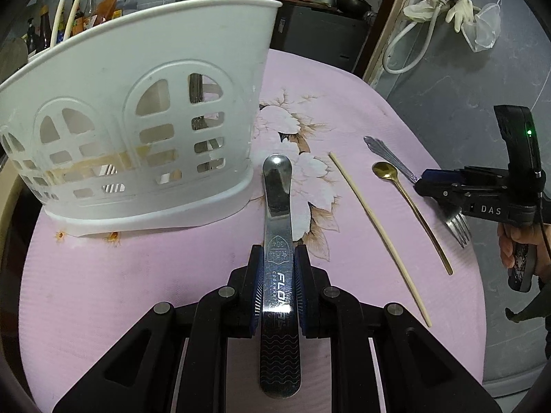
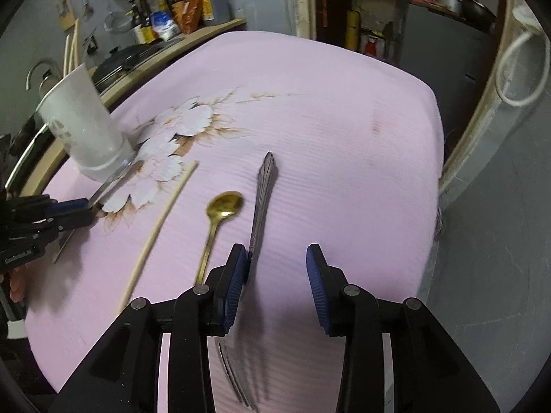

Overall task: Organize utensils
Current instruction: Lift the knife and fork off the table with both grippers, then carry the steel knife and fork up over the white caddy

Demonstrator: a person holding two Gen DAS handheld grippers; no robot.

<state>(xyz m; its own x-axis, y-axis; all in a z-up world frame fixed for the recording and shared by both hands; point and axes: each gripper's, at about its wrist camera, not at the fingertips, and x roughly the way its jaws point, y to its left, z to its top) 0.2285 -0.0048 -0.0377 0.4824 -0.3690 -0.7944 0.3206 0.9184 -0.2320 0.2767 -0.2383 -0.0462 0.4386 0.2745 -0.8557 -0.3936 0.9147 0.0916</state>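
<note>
My left gripper (image 1: 278, 254) is shut on the flat steel handle (image 1: 277, 206) of a large utensil, whose rounded end points at the white slotted utensil basket (image 1: 137, 120). The basket holds several utensils. A silver fork (image 2: 261, 203) lies on the pink floral tablecloth (image 2: 327, 120) between the spread jaws of my right gripper (image 2: 277, 258), close to the left pad (image 2: 237, 275), with its tines blurred below. Left of the fork lie a gold spoon (image 2: 220, 216) and a pale chopstick (image 2: 162, 223). In the left wrist view the right gripper (image 1: 427, 180) sits over the fork (image 1: 458, 227).
Sauce bottles (image 2: 172, 7) crowd a counter behind the table. A hose and gloves (image 1: 447, 7) hang on the grey wall. The table's right edge (image 2: 437, 172) drops off close to the fork. A hand (image 1: 516, 244) grips the right tool.
</note>
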